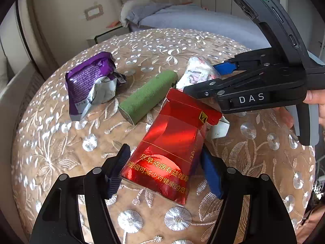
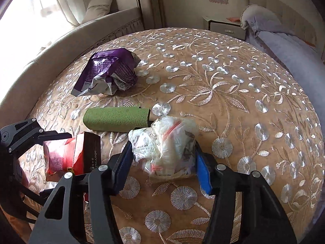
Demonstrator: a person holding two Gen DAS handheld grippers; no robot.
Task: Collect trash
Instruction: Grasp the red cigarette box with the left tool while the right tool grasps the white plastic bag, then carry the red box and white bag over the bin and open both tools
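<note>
Claws grip red carton [image 1: 170,142] and clear plastic bag [image 2: 164,144], contents unclear.

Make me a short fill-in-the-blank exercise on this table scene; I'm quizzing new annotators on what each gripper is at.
1. The left gripper straddles the shiny ____ cardboard cigarette pack.
2. The right gripper straddles the crumpled ____ plastic bag.
3. The green fuzzy ____ lies on its side beside that bag.
4. The crumpled foil wrapper farthest from both grippers is ____.

Missing words: red; clear; cylinder; purple

Bright window [image 2: 30,10] daylight, foil glare, fisheye-warped edges
</note>
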